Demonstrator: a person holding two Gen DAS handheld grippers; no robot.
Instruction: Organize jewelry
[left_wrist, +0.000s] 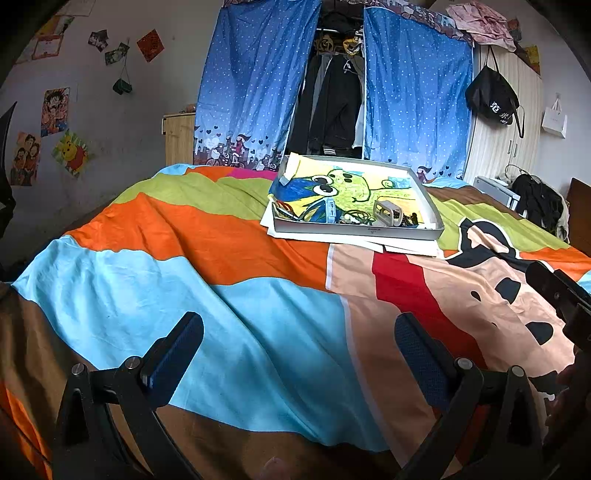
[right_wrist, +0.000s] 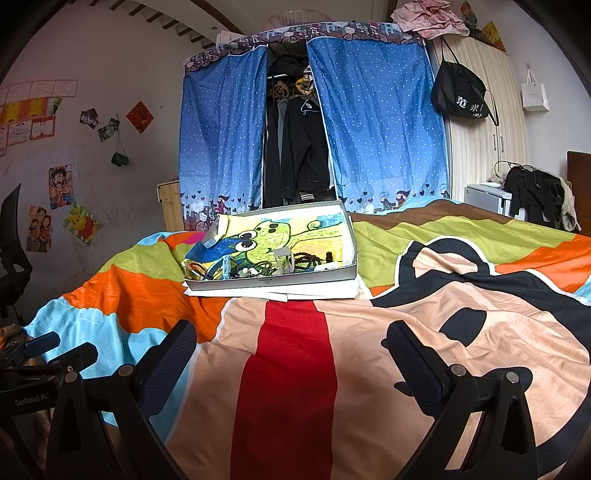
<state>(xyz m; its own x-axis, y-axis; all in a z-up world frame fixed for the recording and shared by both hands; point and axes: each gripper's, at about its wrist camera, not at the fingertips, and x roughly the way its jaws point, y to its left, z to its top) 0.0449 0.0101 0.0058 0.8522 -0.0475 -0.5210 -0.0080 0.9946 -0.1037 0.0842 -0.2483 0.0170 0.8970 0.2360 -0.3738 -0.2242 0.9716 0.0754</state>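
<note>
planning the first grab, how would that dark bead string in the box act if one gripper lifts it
The bead string would probably hang limp and sag. Its round beads look slippery. It lies among other pieces in the box, so it may snag.

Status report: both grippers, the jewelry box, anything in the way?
Left hand-held gripper open, empty. Right hand-held gripper open, empty. Jewelry tray untouched on bedspread. Path clear.

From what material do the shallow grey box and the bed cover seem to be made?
The grey box looks like matte cardboard: thin, straight folded walls. The bed cover looks like soft woven cloth, perhaps cotton, since it wrinkles and shows no shine.
</note>
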